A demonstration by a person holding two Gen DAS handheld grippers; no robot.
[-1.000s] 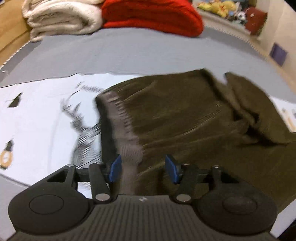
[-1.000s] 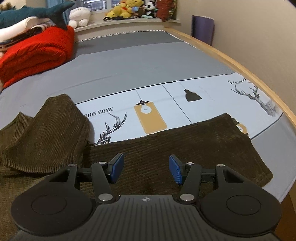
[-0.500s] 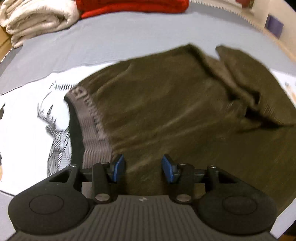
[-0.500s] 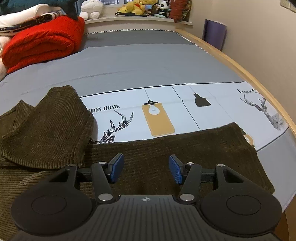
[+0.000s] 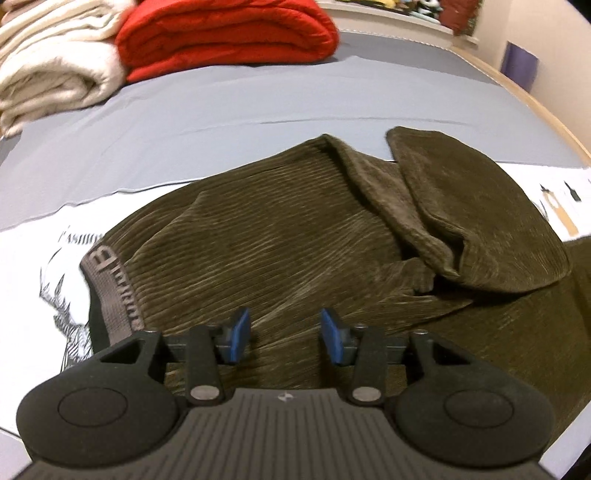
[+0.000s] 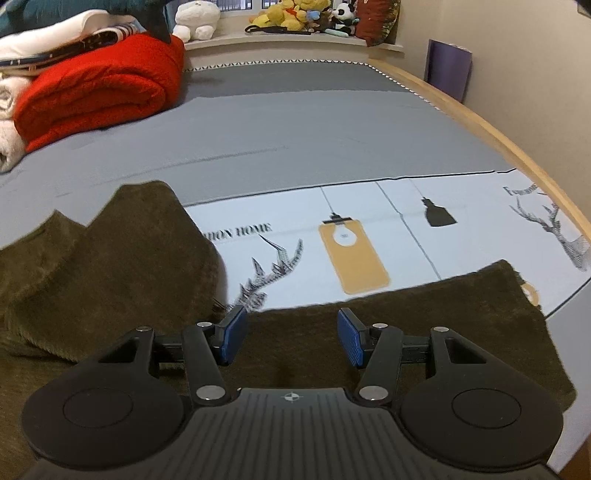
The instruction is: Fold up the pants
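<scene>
My left tool (image 5: 283,335) hangs over the pants (image 5: 295,251) with its blue pads (image 5: 238,334) spread apart and nothing between them, just right of the grey lettered waistband (image 5: 110,288) that runs along the left edge of the garment. The pants, dark olive corduroy, lie on the bed (image 5: 258,99), partly on a white printed sheet (image 5: 33,295) with a deer drawing and partly reaching toward the grey cover beyond it. In the left view one leg is turned back on itself, forming a rounded flap (image 5: 480,221) that rests on top of the rest of the fabric at the right. My right tool (image 6: 291,336) is also spread wide and holds nothing; it hovers above the other leg (image 6: 424,325), which stretches flat to the right along the near edge of the bed, its hem ending close to the wooden bed frame (image 6: 517,147). From this side the folded-back flap (image 6: 118,258) sits at the left, near my left pad. Beyond the leg the sheet shows an orange lamp print (image 6: 352,254), a black lamp and antlers. At the far left of the bed lie a folded red blanket (image 5: 225,33) and a cream blanket (image 5: 51,70) beside it, and plush toys (image 6: 291,14) line the far sill.
</scene>
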